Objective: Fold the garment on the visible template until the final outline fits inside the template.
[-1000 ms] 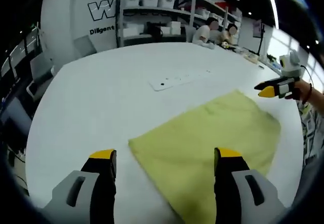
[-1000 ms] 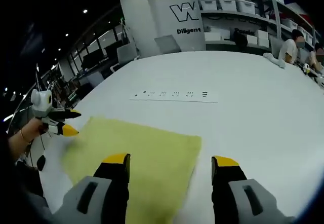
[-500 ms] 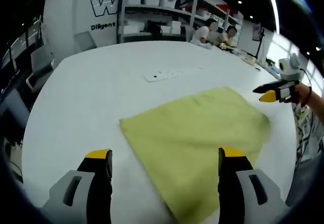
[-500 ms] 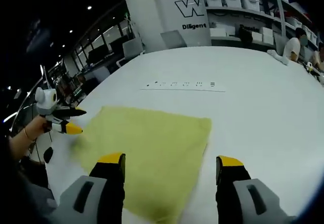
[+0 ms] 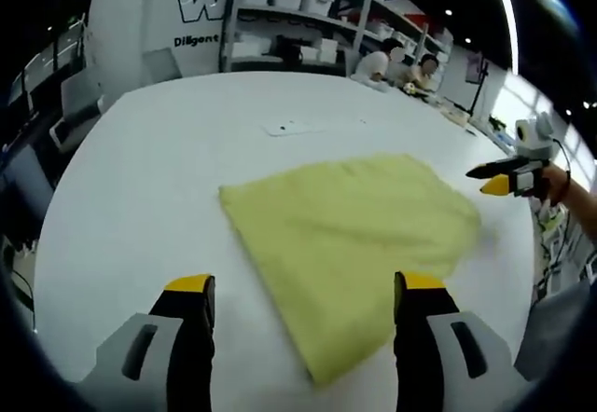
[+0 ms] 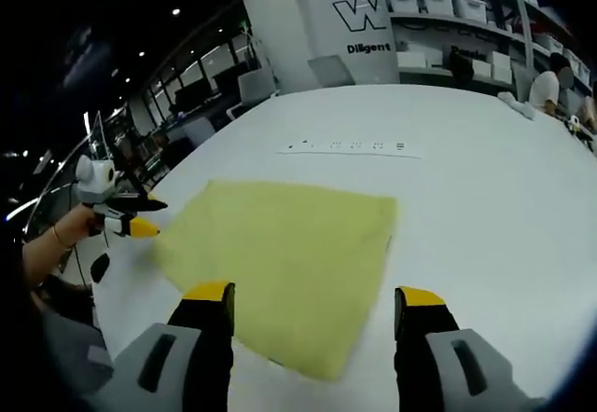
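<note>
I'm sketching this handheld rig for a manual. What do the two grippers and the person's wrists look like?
Each gripper has grey jaw bodies with black inner faces and yellow tips: left gripper, right gripper. Seen from the side, each carries a white rounded housing on top, with a thin cable. A bracelet circles each wrist.

One yellow cloth (image 5: 350,240) lies on one white table (image 5: 140,179). Two grippers are over it, the left gripper (image 5: 303,293) and the right gripper (image 6: 314,300). One power strip (image 6: 353,148) sits farther along the table. Two people (image 5: 399,65) sit at its far side.
</note>
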{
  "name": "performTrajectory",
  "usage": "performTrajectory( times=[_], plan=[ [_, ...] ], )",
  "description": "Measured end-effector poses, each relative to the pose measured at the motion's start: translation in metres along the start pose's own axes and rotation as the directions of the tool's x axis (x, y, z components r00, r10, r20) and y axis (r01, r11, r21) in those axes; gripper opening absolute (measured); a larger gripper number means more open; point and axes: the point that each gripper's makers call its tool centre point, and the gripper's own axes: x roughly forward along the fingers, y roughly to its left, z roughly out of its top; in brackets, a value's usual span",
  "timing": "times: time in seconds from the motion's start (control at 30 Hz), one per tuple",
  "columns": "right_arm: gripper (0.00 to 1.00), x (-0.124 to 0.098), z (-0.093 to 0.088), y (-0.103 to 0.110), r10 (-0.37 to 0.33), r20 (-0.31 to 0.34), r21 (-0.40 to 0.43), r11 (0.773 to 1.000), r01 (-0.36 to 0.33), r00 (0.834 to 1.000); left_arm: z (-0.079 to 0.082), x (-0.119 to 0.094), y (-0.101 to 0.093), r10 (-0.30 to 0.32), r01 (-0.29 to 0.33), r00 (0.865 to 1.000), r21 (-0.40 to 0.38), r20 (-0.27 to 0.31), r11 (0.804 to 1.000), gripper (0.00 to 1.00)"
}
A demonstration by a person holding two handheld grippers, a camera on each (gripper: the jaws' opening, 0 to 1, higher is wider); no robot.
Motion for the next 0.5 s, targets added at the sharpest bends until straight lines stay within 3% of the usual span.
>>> performTrajectory(
  times=[0.27, 0.5],
  plan=[
    [0.6, -0.007, -0.019, 0.01, 0.025, -0.014, -0.067, 0.997, -0.026, 1.0, -0.015, -0.008, -0.003, 0.003, -0.004, 1.0, -0.027, -0.02, 1.0, 0.66],
    [0.5, -0.008, -0.043, 0.008, 0.026, -0.049, -0.036, 0.999, -0.028, 0.998, -0.031, -0.014, -0.011, -0.018, 0.016, 0.999, -0.052, -0.036, 0.999, 0.57]
  ],
)
